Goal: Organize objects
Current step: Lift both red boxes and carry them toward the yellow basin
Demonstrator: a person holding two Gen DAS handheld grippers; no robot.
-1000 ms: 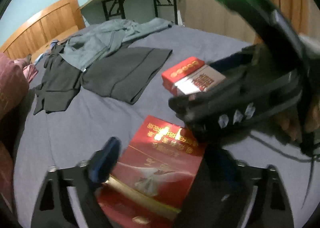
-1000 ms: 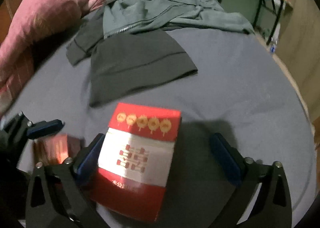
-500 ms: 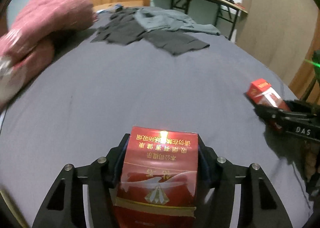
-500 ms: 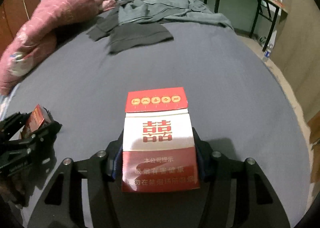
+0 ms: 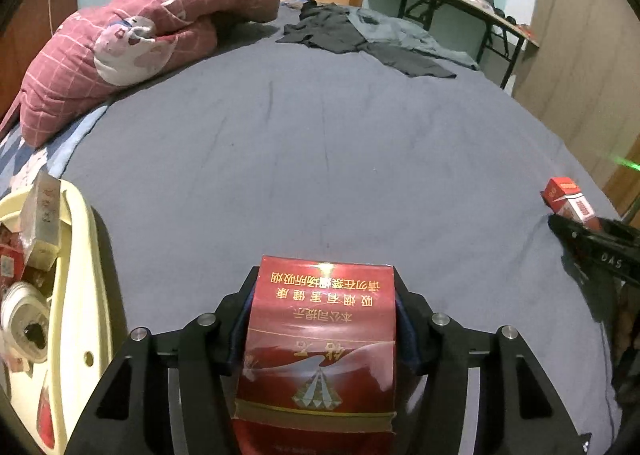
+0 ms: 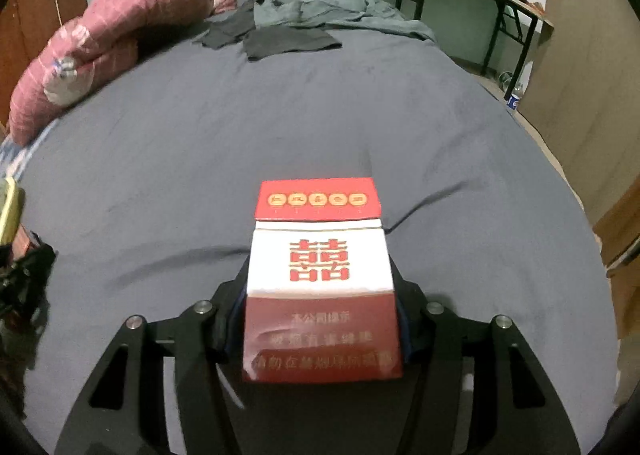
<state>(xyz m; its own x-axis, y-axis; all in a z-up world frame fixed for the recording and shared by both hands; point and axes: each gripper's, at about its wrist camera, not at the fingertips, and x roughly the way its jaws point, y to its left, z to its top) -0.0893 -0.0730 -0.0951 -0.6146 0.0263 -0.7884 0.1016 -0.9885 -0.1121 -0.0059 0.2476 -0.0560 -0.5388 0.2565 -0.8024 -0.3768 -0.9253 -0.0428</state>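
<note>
Holding 2 packs at once, you have each one pinned across its narrow sides. Your left gripper [image 5: 322,319] has its fingers closed on the dark red cardboard cigarette pack with gold lettering [image 5: 320,339], which sits flat between them above the grey bed sheet [image 5: 320,143]. Your right gripper [image 6: 320,319] is likewise clamped on the red-and-white cardboard cigarette pack with the red double-happiness mark [image 6: 320,275], raised above the same sheet.

Both packs look light, thin-walled and probably hollow or part-filled, so I judge they will crush or bow if you squeeze harder; the glossy wrap on the dark red one may also let it slide. The present hold, low on the body with the flat faces up, looks sound. Avoid the flip-top lid end, which would likely give way.

To your left, the cream plastic basket [image 5: 86,295] already carries several small items, including what appears to be another box standing at its rim, and it seems the likely destination. Lower each pack in level and part the fingers only once it rests on something.

The pink checked quilt [image 5: 152,23] and dark clothes [image 5: 360,43] lie well apart, further up the bed.
</note>
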